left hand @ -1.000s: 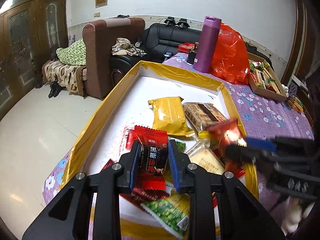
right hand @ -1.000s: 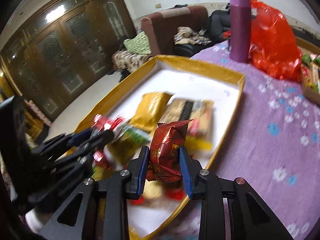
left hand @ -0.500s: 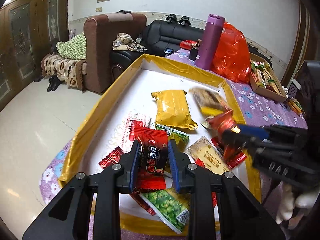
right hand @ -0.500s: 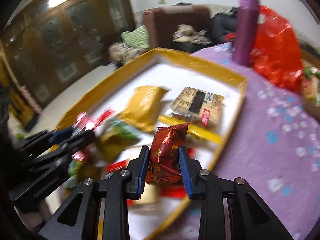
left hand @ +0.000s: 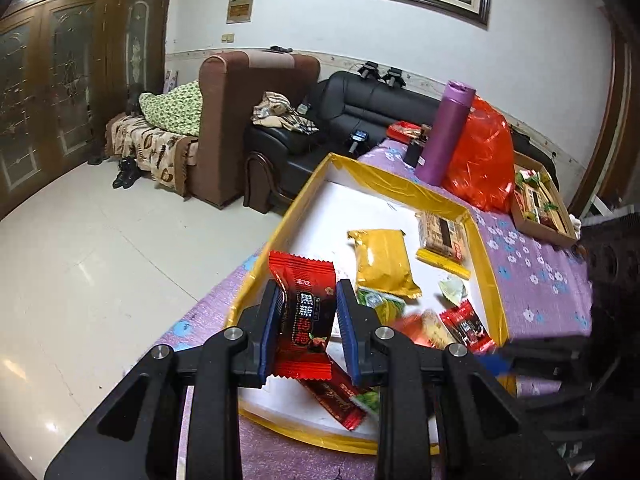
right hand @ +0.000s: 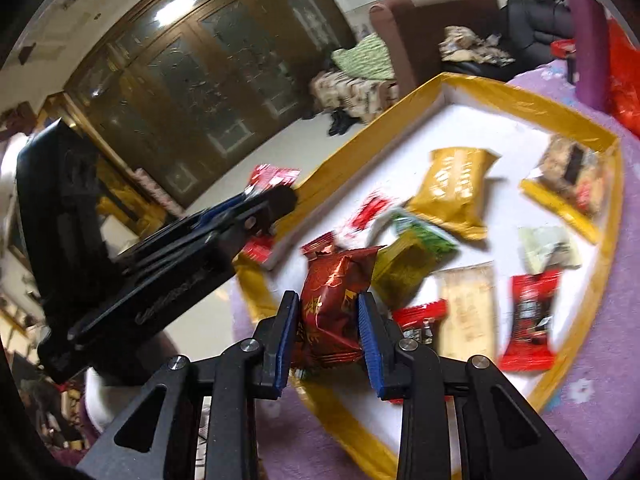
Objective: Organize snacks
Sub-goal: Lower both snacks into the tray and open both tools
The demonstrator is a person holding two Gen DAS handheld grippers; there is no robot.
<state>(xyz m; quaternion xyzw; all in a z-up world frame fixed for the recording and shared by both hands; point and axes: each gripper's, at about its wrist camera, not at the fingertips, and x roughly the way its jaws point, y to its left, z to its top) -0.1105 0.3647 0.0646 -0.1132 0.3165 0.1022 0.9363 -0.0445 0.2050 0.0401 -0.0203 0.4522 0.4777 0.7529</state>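
Note:
My left gripper (left hand: pixel 307 312) is shut on a bright red flat snack packet (left hand: pixel 304 312) and holds it above the near left corner of the yellow-rimmed white tray (left hand: pixel 404 186). My right gripper (right hand: pixel 328 332) is shut on a dark red foil snack packet (right hand: pixel 332 312), raised over the tray's near edge (right hand: pixel 352 440). In the tray lie a yellow packet (left hand: pixel 382 262), a brown biscuit pack (left hand: pixel 442 232), green packets (right hand: pixel 424 236) and small red packets (right hand: pixel 528 320). The left gripper also shows in the right wrist view (right hand: pixel 256 204), at the left.
The tray sits on a purple flowered tablecloth (left hand: pixel 536 272). Behind it stand a purple flask (left hand: pixel 446 132) and a red plastic bag (left hand: pixel 482 160). A cardboard box of snacks (left hand: pixel 538 204) is at the far right. Sofas and white floor lie to the left.
Both grippers have lifted and pulled back toward the tray's near edge, each still holding its packet. The left one swung left, so the tray now sits further right in its view.

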